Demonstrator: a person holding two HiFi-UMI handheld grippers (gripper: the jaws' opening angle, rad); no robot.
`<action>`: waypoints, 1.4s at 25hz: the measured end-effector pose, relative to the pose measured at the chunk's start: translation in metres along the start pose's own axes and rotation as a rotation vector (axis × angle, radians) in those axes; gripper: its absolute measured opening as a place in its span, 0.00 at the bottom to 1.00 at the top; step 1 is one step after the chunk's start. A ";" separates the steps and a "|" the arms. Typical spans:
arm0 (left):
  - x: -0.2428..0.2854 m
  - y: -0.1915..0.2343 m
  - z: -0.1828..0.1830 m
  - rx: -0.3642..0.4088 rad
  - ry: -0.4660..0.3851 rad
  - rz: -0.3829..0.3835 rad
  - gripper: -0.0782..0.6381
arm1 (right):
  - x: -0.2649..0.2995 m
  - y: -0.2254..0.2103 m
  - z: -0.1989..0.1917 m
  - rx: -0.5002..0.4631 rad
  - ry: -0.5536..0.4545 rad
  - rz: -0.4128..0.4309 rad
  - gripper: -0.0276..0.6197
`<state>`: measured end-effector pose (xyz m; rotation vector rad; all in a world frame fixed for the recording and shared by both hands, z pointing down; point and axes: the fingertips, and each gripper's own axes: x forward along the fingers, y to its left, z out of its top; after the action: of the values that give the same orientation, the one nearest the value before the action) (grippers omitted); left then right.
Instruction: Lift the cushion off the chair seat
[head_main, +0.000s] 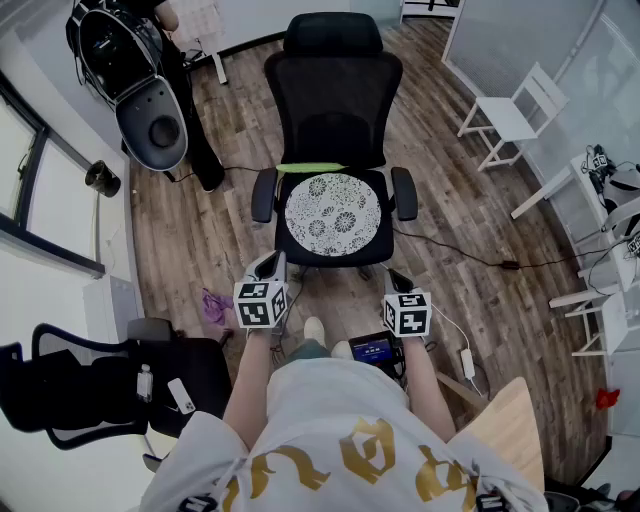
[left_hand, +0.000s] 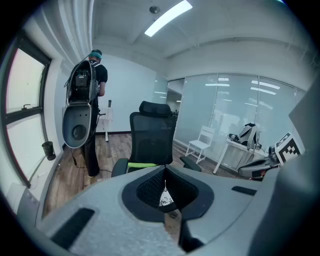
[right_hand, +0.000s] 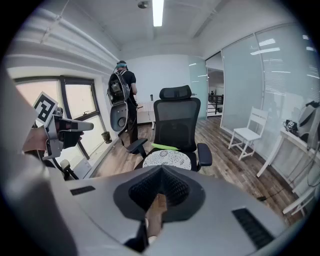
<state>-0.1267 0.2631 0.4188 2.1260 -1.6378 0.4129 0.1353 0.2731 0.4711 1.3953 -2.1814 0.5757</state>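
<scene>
Head view: the round patterned cushion (head_main: 333, 215) lies flat on the seat of the black chair (head_main: 335, 90). It is straight ahead of both tools and touches neither. The left gripper (head_main: 271, 262) and right gripper (head_main: 396, 278) flank the seat's front; the left looks slightly nearer. Being round, the cushion has no long axis.

Left gripper view: jaws together, nothing between them. The chair is ahead, a little left of the jaw line.

Right gripper view: jaws together, empty. The cushion sits ahead, just beyond the tips, near centre. Judgement: both must open before reaching in.
</scene>
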 end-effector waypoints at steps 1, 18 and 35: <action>-0.001 0.001 -0.002 0.000 0.002 0.000 0.12 | 0.000 0.003 -0.001 -0.001 0.001 0.005 0.06; -0.018 -0.002 -0.010 0.037 0.038 0.017 0.12 | 0.003 0.015 0.006 0.092 -0.071 0.106 0.06; 0.081 0.034 0.006 0.007 0.107 -0.054 0.12 | 0.083 0.009 0.043 -0.036 0.014 0.102 0.06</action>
<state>-0.1383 0.1847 0.4569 2.1101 -1.5185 0.5066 0.0899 0.1922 0.4859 1.2633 -2.2510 0.5782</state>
